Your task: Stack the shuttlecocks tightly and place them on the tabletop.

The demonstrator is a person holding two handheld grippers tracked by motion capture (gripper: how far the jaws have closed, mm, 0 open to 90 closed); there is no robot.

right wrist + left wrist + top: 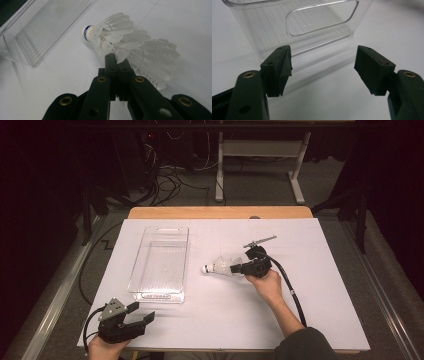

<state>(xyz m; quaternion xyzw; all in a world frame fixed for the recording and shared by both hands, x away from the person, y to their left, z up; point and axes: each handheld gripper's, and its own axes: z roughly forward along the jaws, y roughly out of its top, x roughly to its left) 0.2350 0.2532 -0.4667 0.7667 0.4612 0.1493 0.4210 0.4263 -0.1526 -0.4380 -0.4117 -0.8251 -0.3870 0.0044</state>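
Black and wide apart, the jaws of the left gripper (135,316) are resting at the lower left of the high view with nothing between them, and a hand (102,347) is holding it at the bottom edge. In the left gripper view the two pads (283,67) are pointing at the near end wall of the clear plastic bin (294,27), just beyond them on the white table (387,30). Farther up, near the centre of the high view, the right gripper (236,268) is lying low over the table, its jaws clenched on the feathers of the white shuttlecock (218,266). The shuttlecock is lying on its side just right of the bin (161,262), its cork tip (86,32) pointing toward the bin.
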